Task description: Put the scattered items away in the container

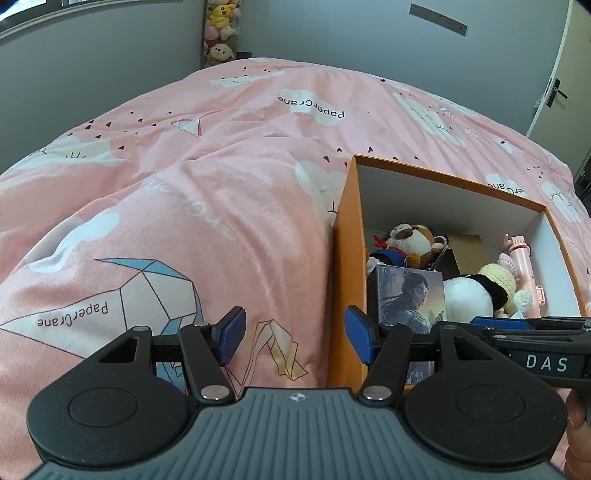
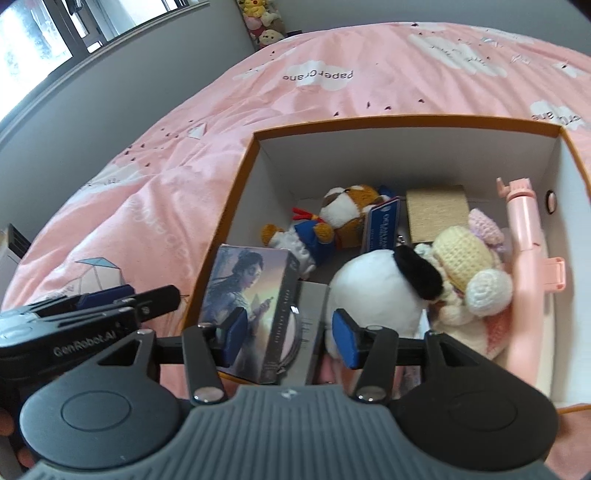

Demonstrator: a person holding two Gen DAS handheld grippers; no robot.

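Observation:
An orange cardboard box point(image 2: 406, 120) with white inner walls sits on the bed, its left wall point(image 1: 345, 258) facing the duvet. Inside lie an illustrated box point(image 2: 251, 288), a white plush with a black ear point(image 2: 376, 288), a cream crocheted doll point(image 2: 461, 258), a brown-and-white plush dog point(image 2: 351, 210), a tan block point(image 2: 437, 210) and a pink stick point(image 2: 524, 229). My right gripper point(image 2: 290, 336) hovers open over the near end of the orange box, above the illustrated box's spine, pads not pressing on it. My left gripper point(image 1: 295, 334) stands open and empty over the duvet, just outside the orange wall.
A rumpled pink duvet point(image 1: 221, 184) covers the bed around the box. Stuffed toys point(image 1: 221, 33) are stacked against the grey far wall. A door point(image 1: 557, 92) is at the right, a window point(image 2: 29, 40) at the left. A hand point(image 1: 576, 435) holds the right gripper.

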